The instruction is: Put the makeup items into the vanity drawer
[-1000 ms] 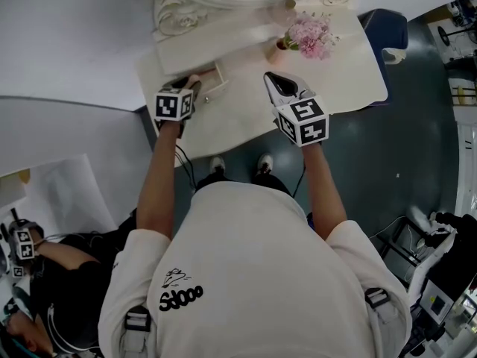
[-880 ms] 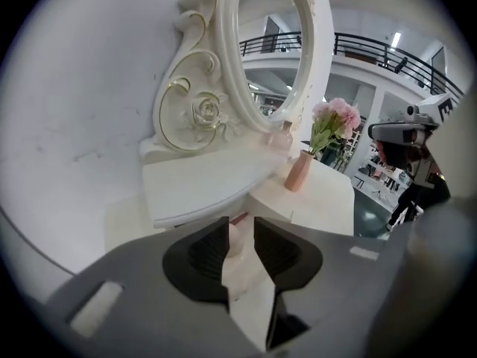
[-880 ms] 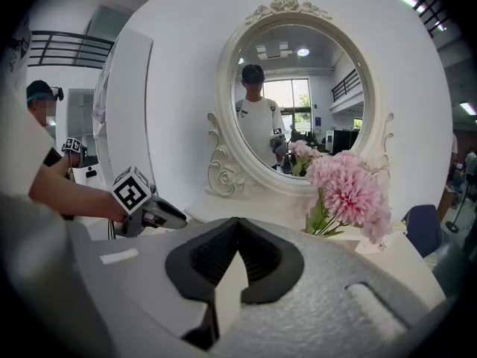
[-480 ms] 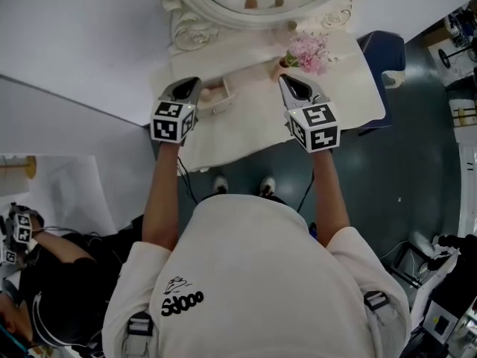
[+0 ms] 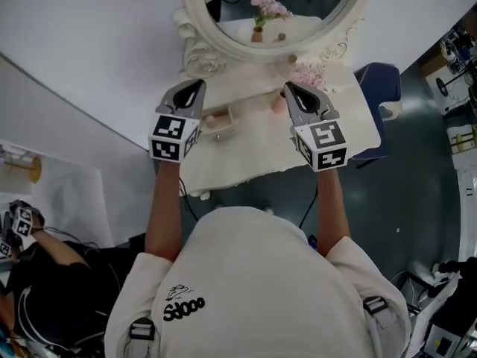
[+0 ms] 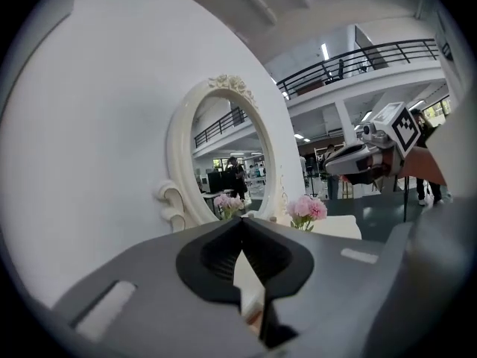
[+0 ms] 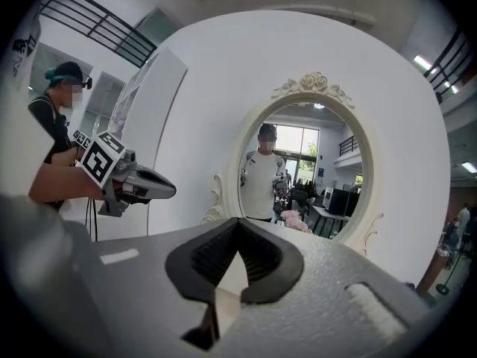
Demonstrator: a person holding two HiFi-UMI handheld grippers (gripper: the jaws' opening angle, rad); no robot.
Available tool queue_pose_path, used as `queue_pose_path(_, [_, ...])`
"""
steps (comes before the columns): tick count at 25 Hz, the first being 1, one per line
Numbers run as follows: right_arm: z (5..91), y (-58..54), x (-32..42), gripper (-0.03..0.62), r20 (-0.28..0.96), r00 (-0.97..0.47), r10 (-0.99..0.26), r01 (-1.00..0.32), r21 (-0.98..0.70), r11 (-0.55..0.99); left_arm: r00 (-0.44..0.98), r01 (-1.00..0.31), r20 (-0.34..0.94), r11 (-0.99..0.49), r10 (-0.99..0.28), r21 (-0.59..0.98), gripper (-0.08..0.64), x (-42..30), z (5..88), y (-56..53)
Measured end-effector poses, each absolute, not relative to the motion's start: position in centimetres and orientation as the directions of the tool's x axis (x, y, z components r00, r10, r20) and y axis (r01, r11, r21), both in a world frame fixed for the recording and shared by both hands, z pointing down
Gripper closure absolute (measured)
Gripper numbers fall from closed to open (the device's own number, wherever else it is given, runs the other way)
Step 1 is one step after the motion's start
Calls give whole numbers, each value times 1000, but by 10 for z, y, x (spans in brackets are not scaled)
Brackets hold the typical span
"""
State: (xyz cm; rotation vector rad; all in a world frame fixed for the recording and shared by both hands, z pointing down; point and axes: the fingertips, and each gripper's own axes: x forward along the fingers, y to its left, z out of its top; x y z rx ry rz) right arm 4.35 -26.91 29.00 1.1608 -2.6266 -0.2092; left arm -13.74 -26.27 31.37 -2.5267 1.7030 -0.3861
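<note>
Both grippers hang in front of the vanity, up near the mirror (image 5: 272,13) and well above the tabletop (image 5: 358,95). The left gripper (image 5: 198,86), centre left in the head view, is clenched on nothing. Its own view shows the two black pads meeting, with only the mirror frame and the flowers (image 5: 305,77) beyond. The right gripper (image 5: 290,89), centre right, is likewise pressed closed and empty.

The drawer (image 5: 226,122) lies just below and to the right of the left gripper in the head view, and it stands pulled out of the little cabinet under the mirror. A small pinkish item (image 5: 211,118) seems to lie at its left end, though it is too small to name.

Judging by this, the putting-in looks done and the step left is probably to close the drawer. The left gripper is the nearer one. It would do well to come down in front of the drawer face, stay closed, and push with the flat of its tips at the middle of the face — straight along the slide, so the drawer does not skew or jam. A slow push should keep the item from rolling forward. The right gripper is best held clear of the flowers, which stand close under it.
</note>
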Motion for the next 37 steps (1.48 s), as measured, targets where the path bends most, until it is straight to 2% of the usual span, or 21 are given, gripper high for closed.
queue_pose_path(11, [219, -248, 39, 589, 53, -687, -725, -680, 303, 667, 390, -878, 60, -391, -919, -276, 542, -114, 240, -245])
queue_pose_path(16, [216, -244, 38, 591, 51, -690, -722, -675, 313, 668, 415, -869, 29, -405, -910, -283, 542, -105, 224, -239])
queue_pose_path(37, [229, -245, 32, 591, 76, -697, -713, -667, 298, 683, 418, -870, 58, -418, -907, -263, 541, -106, 238, -236])
